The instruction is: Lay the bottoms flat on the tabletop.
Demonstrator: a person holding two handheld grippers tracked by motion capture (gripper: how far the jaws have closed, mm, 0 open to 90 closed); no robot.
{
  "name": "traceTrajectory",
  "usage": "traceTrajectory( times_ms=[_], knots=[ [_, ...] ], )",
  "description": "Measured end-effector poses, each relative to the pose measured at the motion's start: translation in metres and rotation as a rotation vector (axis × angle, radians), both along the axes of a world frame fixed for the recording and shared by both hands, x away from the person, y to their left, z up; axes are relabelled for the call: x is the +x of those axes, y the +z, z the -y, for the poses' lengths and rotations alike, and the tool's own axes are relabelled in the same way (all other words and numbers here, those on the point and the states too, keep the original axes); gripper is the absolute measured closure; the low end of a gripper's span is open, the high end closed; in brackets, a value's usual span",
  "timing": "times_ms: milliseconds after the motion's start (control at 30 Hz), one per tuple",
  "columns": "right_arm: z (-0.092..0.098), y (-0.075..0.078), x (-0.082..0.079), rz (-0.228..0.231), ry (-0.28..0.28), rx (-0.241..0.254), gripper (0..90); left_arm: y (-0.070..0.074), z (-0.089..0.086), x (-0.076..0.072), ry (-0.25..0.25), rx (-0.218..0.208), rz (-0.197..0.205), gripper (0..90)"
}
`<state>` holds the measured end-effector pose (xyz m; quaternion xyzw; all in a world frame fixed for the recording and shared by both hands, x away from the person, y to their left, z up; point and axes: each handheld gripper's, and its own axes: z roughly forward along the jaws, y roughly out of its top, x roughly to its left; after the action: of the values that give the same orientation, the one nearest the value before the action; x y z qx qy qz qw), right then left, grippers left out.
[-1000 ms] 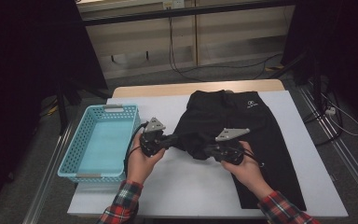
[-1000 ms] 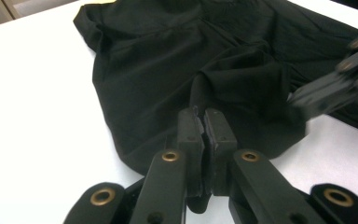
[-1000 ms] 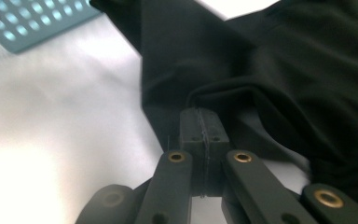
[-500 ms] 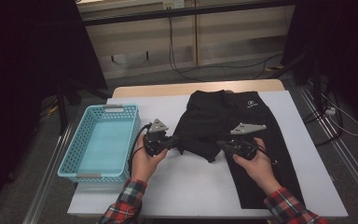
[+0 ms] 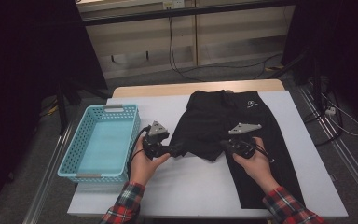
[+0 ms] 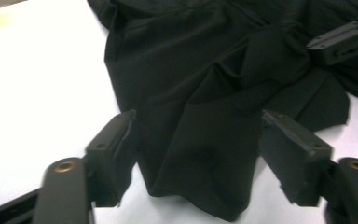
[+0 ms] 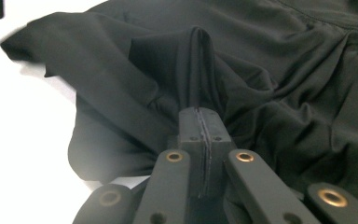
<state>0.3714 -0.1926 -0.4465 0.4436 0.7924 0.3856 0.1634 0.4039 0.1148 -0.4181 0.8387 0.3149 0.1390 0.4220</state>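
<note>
A black garment (image 5: 223, 116), a pair of trousers, lies spread on the white table (image 5: 191, 186), one leg folded over towards the middle. My left gripper (image 5: 179, 149) is at the garment's left edge. Its jaws have just been opening and now stand apart (image 6: 198, 116); a loose corner of the black cloth (image 6: 191, 154) lies between them without being pressed. My right gripper (image 5: 223, 145) is shut on a raised fold of the same garment (image 7: 284, 70), the fabric pinched between its fingertips (image 7: 200, 112). The right gripper (image 6: 340, 39) also shows far off in the left gripper view.
A light blue plastic basket (image 5: 70, 156) with nothing in it stands at the table's left side, just beside the left hand. Bare white tabletop lies in front of the garment. Past the table's far edge are cables and dark stands on the floor.
The left gripper's jaws have opened and let go of the cloth. The right hand has shifted a little to the right with its fold still pinched.
</note>
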Motion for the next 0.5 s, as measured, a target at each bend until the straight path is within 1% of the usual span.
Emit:
traceTrajectory(
  times_ms=[33, 100, 133, 200, 267, 300, 333, 367, 400, 467, 500],
  knots=[
    [0.0, 0.0, 0.0, -0.001, 0.0, 0.003, 89.9, 0.001, -0.001, -0.003, -0.004, -0.003, 0.001, 27.1],
    [0.0, 0.0, 0.0, 0.0, 0.005, 0.001, 89.6, 0.002, -0.002, -0.008, -0.015, -0.007, -0.011, 26.0],
    [-0.001, 0.0, 0.0, 0.001, 0.008, -0.001, 89.5, 0.001, -0.002, -0.01, -0.019, -0.001, -0.008, 25.8],
    [-0.001, 0.0, 0.0, 0.005, 0.007, -0.011, 86.9, -0.004, -0.001, -0.013, -0.033, 0.025, -0.026, 26.0],
    [-0.001, 0.0, -0.001, 0.008, -0.001, -0.018, 81.4, -0.009, 0.0, -0.014, -0.05, 0.039, -0.049, 29.1],
    [-0.001, 0.001, -0.001, 0.01, -0.006, -0.017, 77.2, -0.011, 0.0, -0.015, -0.067, 0.039, -0.061, 34.4],
    [-0.001, 0.003, -0.002, 0.015, -0.008, -0.011, 72.6, -0.012, 0.0, -0.016, -0.063, 0.035, -0.063, 36.7],
    [-0.001, 0.003, -0.002, 0.015, -0.008, -0.011, 72.6, -0.012, 0.0, -0.016, -0.063, 0.035, -0.063, 36.2],
    [0.0, 0.008, -0.006, 0.035, 0.002, -0.005, 67.6, -0.012, -0.002, -0.015, -0.06, 0.031, -0.066, 36.9],
    [0.0, 0.013, -0.01, 0.051, 0.014, -0.001, 60.9, -0.012, -0.003, -0.015, -0.053, 0.018, -0.066, 37.4],
    [0.0, 0.015, -0.013, 0.056, 0.025, 0.008, 59.4, -0.011, -0.004, -0.015, -0.052, 0.014, -0.065, 36.3]
  ],
)
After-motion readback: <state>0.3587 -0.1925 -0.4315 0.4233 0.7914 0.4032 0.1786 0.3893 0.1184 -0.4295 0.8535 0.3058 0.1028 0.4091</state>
